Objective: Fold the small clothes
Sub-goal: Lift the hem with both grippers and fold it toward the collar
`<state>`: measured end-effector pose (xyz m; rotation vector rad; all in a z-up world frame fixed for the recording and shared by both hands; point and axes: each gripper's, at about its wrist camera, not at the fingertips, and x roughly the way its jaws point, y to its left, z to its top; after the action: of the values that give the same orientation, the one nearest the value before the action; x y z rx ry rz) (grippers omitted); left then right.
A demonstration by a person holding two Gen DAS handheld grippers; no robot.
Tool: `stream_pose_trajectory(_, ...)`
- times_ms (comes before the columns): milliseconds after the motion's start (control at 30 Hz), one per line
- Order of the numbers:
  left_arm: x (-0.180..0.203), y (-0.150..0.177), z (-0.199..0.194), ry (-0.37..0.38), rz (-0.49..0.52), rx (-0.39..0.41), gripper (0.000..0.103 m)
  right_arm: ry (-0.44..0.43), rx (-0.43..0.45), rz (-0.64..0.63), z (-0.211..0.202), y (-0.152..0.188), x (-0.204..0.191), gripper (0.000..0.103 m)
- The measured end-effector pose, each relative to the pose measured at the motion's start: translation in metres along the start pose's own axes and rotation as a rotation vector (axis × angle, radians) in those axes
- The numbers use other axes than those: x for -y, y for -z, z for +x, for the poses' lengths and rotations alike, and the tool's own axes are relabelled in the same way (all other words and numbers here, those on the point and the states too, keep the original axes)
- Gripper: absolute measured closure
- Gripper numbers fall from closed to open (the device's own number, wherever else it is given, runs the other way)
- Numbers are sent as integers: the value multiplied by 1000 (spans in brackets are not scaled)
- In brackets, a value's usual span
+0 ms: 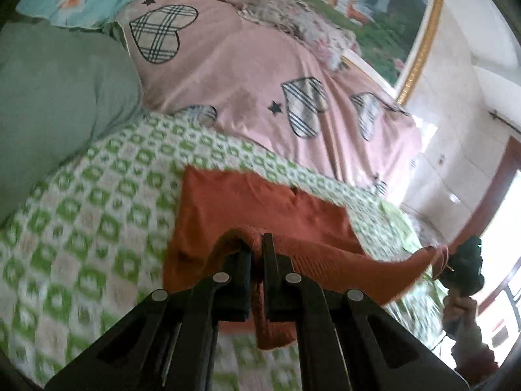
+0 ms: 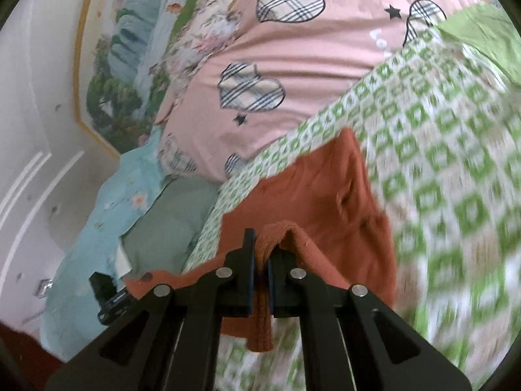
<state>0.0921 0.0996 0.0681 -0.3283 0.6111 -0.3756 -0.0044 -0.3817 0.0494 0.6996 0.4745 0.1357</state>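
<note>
Left gripper [image 1: 257, 254]: jaws were closed tight on a bunched corner of the rust-orange knit garment [image 1: 260, 208], a tail of cloth hanging below the pads.
Right gripper [image 2: 260, 251]: likewise clamped shut on the opposite corner of the same hem, with a short flap drooping beneath it.
Garment: its gripped edge was lifted clear of the bed while the far part lay flat on the green-and-white patterned blanket [image 1: 97, 195], well in from the blanket's edge that meets the pink heart-print duvet [image 1: 260, 65].
Slip risk: each hold looked like a small pinch of thick knit — a quick swing could probably pull a corner free and drop the fold half-made.
Skew risk: if one hand travelled further than the other, the lifted edge would likely land crooked on the far hem.
Drag risk: the flat part could slide or wrinkle on the blanket if the pull ran low rather than up and over.
Blur: both views smeared at the blanket, so finer creases could not be told.
Containers: none in view — no basket, box or drawer; nothing to report as held in one.
</note>
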Motion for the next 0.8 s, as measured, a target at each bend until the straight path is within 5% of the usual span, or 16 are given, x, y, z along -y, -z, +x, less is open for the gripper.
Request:
stream_pose_trajectory(133,-12,-30,52,-89,-3,-12,100,61,-12,-1,42,-37,9,96)
stream_pose_trajectory(367,-39,-54,128,-131,-43,-84,100,170,-73,48,108,-70,46,96)
stream_pose_trajectory(667,-74,-48,219,-218,-83,-221,99,299,-179,81,171,-71,93,95)
stream_pose_trajectory(800,-89,-33,234,-224,-130,-300,97,317,-184,120,167,-63,102,92)
